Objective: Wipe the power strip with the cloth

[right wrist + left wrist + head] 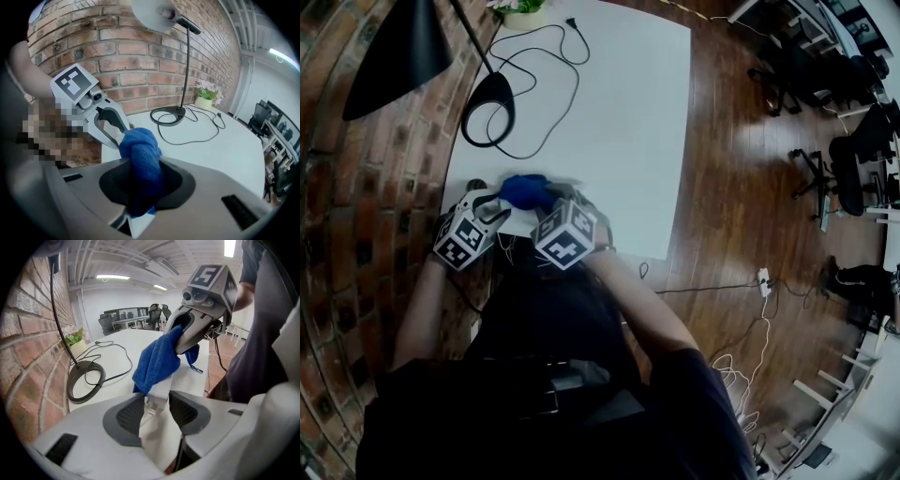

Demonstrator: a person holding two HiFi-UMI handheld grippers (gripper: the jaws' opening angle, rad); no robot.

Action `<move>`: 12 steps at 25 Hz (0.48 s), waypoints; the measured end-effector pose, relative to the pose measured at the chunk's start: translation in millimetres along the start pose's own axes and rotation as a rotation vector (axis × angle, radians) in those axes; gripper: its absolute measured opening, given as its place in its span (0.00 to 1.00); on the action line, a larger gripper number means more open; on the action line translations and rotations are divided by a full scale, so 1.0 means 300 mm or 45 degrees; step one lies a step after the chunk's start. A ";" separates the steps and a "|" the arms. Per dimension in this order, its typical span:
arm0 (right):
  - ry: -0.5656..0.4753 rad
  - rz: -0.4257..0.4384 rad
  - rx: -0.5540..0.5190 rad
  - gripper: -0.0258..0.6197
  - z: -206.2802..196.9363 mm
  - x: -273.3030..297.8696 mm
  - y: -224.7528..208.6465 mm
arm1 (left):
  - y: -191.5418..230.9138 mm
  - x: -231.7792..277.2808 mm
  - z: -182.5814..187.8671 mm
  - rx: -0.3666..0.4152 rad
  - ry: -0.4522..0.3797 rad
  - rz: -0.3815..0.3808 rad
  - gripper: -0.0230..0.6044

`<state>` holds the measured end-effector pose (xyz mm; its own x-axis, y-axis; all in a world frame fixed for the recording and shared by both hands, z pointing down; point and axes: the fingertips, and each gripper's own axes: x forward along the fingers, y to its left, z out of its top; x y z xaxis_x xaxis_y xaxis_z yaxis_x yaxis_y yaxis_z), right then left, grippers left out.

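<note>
- Left claw [157, 411]: part-open, clamped on one end of the white power strip [160, 444]. The strip runs out between the pads and away from the claw.
- Right claw [140, 180]: narrow, pinching a bunched blue cloth [139, 152]. The cloth fills the gap between the pads and bulges out in front.
- Left gripper view: the cloth is draped over the strip's far end and touching it, with the right claw coming in from above right.
- Right gripper view: a white sliver shows just under the cloth at the bottom of the jaws. Can't tell what it is.
- Head view: both claws are close together, tips pointing at each other, at the near-left corner of the white counter [619, 103], next to the brick wall [337, 197]. Strip and cloth sit between them.
- Far-left part of the counter: black round lamp base [487, 111], well apart from the claws. Its black cable [555, 89] is looped loose across the top.
- Far-left corner: small potted plant [206, 97].
</note>
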<state>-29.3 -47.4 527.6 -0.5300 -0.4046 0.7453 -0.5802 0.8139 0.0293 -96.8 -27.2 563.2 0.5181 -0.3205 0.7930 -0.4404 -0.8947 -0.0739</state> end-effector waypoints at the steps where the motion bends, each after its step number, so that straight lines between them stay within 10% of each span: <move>1: -0.003 -0.001 0.000 0.16 -0.005 -0.003 -0.004 | 0.000 -0.001 0.001 0.010 0.005 0.002 0.33; 12: -0.050 0.002 0.057 0.16 -0.044 -0.040 -0.044 | 0.004 0.006 -0.003 0.013 0.008 0.058 0.34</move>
<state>-7.1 -48.0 527.0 -0.5539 -0.4202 0.7187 -0.6061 0.7954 -0.0021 -97.2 -28.6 565.1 0.4935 -0.3589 0.7923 -0.4559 -0.8825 -0.1157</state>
